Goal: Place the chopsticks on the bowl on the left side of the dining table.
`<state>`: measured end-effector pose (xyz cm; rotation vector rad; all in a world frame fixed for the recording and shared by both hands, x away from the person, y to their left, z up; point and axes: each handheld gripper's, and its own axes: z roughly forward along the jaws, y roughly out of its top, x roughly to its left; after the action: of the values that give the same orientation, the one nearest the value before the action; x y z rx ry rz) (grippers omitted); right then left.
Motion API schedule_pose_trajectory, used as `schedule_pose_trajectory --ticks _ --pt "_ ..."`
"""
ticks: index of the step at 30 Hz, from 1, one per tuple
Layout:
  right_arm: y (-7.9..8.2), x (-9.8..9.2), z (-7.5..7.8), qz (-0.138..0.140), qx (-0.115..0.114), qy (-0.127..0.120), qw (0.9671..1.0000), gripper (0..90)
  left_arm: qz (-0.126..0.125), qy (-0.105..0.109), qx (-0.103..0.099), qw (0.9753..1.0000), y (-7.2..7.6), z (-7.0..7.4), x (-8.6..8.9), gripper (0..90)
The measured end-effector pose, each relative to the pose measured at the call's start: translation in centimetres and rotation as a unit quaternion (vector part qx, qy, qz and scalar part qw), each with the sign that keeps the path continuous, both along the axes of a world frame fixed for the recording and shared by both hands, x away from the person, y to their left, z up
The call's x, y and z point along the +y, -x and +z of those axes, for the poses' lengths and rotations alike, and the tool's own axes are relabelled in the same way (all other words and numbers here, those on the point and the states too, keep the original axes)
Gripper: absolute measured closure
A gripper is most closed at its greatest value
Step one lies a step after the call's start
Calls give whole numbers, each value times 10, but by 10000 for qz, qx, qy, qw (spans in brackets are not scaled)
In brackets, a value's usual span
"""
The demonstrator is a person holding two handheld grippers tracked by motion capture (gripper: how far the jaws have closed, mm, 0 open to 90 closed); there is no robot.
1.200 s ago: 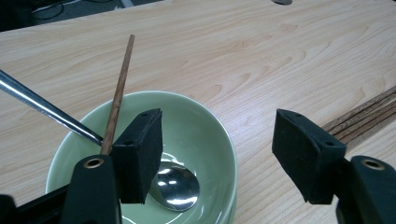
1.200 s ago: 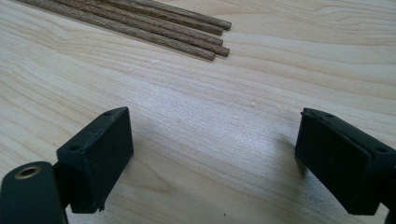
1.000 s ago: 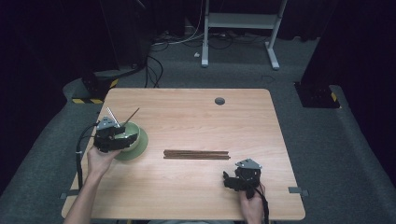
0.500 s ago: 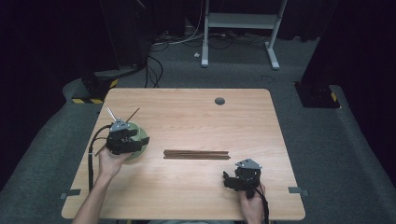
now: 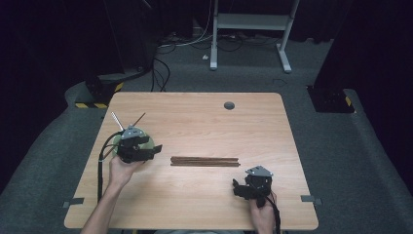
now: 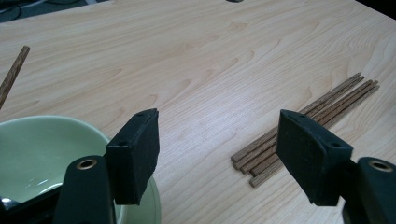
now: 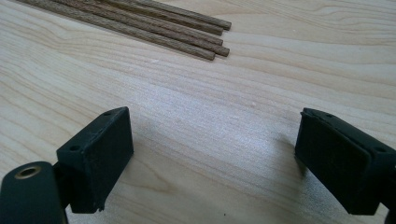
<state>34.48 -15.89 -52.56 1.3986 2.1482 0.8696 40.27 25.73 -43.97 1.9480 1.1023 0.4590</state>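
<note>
Hovering wide apart over the green bowl [image 6: 42, 154] at lower left: left hand-held gripper [image 6: 217, 154]; chopsticks [image 6: 308, 121] lying at right.

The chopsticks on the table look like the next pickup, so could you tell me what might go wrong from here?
1. The chopsticks lie packed side by side, so the open left tongs may pinch several or scatter them.
2. The left tongs hang right over the green bowl, so a careless swing toward the sticks could knock its rim.
3. Utensils lean out of the bowl; a bump might tip them out.
</note>
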Motion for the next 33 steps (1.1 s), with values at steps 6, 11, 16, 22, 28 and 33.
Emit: schedule_pose_trajectory --ticks 6,11,16,22,28,33 --pt "0 0 0 1 0 0 10000 109 -69 -33 -27 10000 0 -1 -9 298" --pt "0 0 0 5 -4 2 10000 109 -167 -7 -1 9999 -3 -3 -23 294" --pt "0 0 0 5 -3 1 10000 109 -264 -1 -33 9996 -4 -3 -33 294" --pt "0 0 0 7 -4 2 10000 109 -397 166 -19 9991 -3 -5 -40 292" --pt "0 0 0 7 -4 2 10000 109 -494 311 -34 9983 -1 -6 -44 288" --pt "0 0 0 8 -7 2 10000 109 -637 342 -34 9974 0 -6 -50 283"
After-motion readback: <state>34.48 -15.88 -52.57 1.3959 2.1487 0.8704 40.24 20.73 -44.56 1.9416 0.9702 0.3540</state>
